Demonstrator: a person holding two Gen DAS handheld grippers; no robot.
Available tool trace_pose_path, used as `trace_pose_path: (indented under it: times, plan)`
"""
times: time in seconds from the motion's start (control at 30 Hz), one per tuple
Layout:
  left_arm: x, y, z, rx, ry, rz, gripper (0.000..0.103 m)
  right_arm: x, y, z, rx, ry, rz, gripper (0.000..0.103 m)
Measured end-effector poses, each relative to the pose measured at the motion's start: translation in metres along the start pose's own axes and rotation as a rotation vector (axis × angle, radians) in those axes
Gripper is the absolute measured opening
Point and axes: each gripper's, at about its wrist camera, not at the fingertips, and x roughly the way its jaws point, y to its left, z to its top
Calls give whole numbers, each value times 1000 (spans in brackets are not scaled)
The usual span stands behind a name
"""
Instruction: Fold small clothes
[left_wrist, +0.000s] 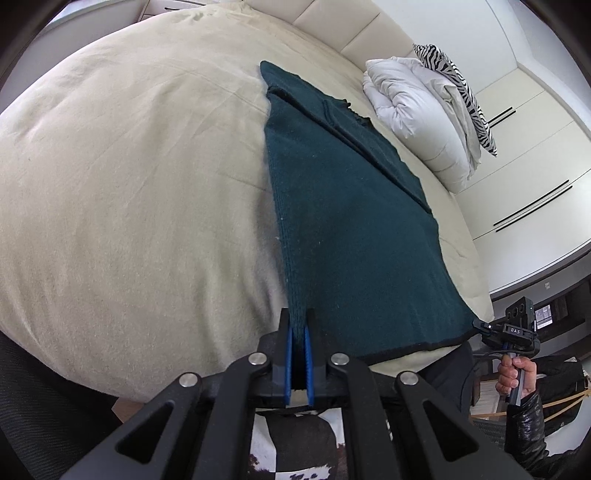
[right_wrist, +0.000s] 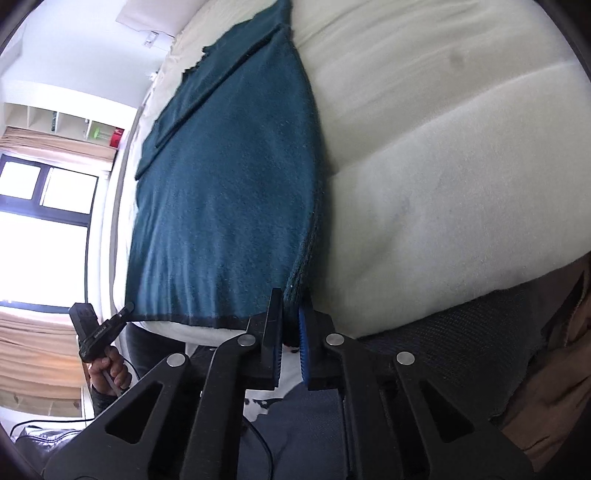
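Note:
A dark teal knit sweater (left_wrist: 347, 206) lies stretched flat on the cream bed, sleeves folded in over its body. My left gripper (left_wrist: 298, 325) is shut on one near corner of its hem. My right gripper (right_wrist: 291, 306) is shut on the other near corner of the sweater (right_wrist: 229, 177). In the left wrist view the right gripper (left_wrist: 480, 326) shows at the far hem corner, held by a hand. In the right wrist view the left gripper (right_wrist: 127, 308) shows at the opposite hem corner. The hem hangs just past the bed's near edge.
The cream bed cover (left_wrist: 129, 184) spreads wide beside the sweater. A folded white duvet (left_wrist: 417, 118) and a zebra-print pillow (left_wrist: 458, 88) sit at the head. White wardrobes (left_wrist: 528, 162) stand beyond. A window (right_wrist: 48, 221) is past the bed.

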Motion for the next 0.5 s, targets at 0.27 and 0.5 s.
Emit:
trace_pose_path:
  times: [0.27,0.5]
  plan:
    - [-17,-11,36,-73,-70,-168,6,-29,37,34,-34,-187,229,6]
    - [-17,-10,85,-168,-133,-242,6,-30,64,82,-15,-303,297,6]
